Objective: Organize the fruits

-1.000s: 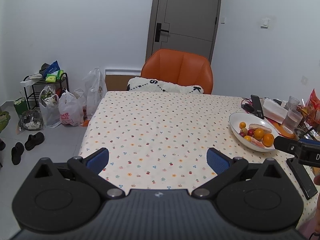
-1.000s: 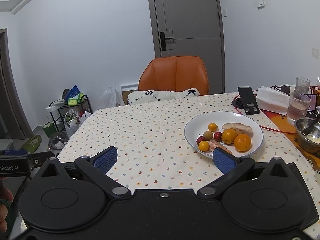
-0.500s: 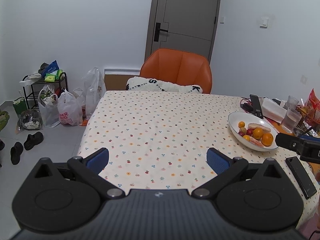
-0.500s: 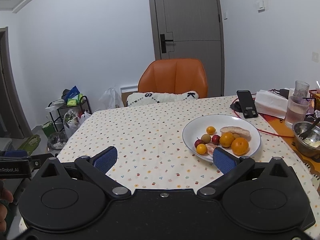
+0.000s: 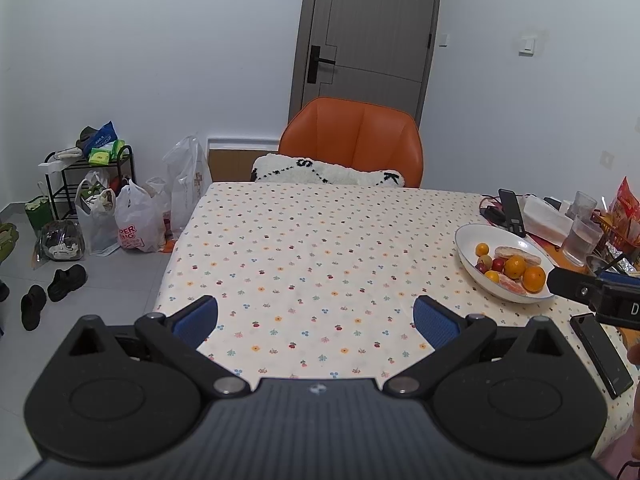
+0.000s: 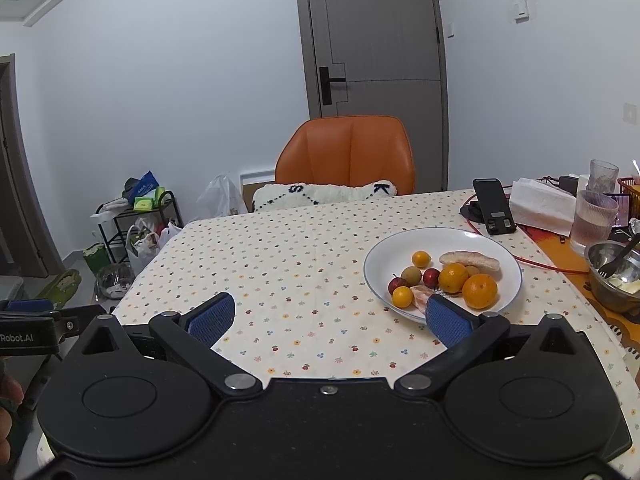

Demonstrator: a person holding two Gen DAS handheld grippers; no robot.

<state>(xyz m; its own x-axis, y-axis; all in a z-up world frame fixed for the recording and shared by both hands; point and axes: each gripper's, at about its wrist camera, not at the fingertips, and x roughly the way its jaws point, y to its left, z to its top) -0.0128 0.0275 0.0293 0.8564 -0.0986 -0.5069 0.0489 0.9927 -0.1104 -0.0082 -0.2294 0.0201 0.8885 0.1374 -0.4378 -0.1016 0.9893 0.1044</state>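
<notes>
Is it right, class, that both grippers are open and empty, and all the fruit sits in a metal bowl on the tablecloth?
Not quite. In the right wrist view the fruit sits on a white plate; the metal bowl holds a fork. Both the left gripper and right gripper are open and empty.

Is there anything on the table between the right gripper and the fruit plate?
Nothing visible. The right gripper is open above bare tablecloth, and the white plate of fruit lies just ahead of its right finger, with no object between.
</notes>
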